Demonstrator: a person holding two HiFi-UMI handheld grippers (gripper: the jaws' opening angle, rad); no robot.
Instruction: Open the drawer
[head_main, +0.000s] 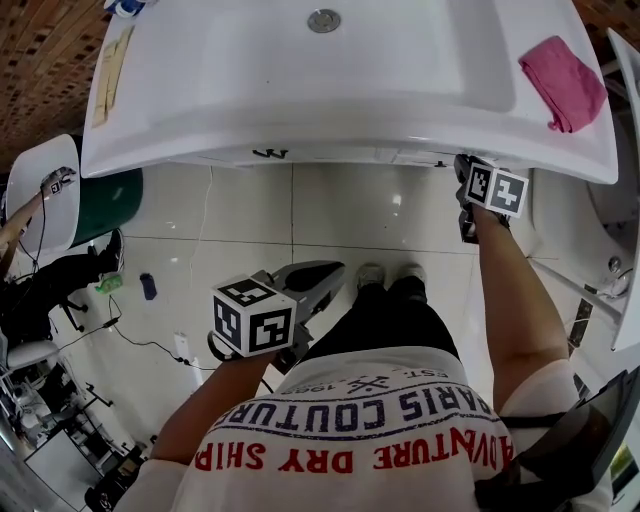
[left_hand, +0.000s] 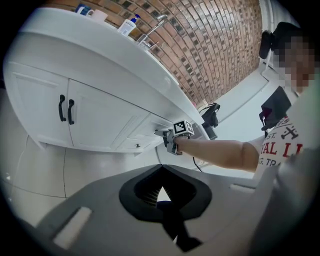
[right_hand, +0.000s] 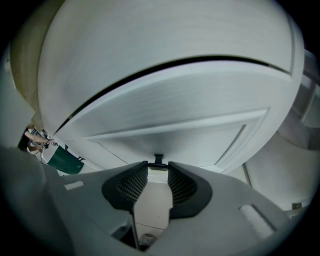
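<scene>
The white drawer front (right_hand: 190, 135) fills the right gripper view, with a small black handle (right_hand: 158, 159) low in its middle. My right gripper (right_hand: 158, 165) has its tips at that handle. The black crossbar spans the narrow gap from one pad to the other, and both tips touch it. In the head view the right gripper (head_main: 466, 178) reaches under the white counter's front edge (head_main: 350, 150). In the left gripper view the right gripper (left_hand: 166, 136) sits against the upper drawer. My left gripper (head_main: 322, 272) hangs back over the floor, shut and empty (left_hand: 161, 167).
A pink cloth (head_main: 563, 82) lies on the counter's right end beside the sink basin (head_main: 323, 20). A dark green bin (head_main: 105, 205) stands at the left. Two cabinet doors with black bar handles (left_hand: 65, 109) are left of the drawers. The person's feet (head_main: 390, 275) stand before the cabinet.
</scene>
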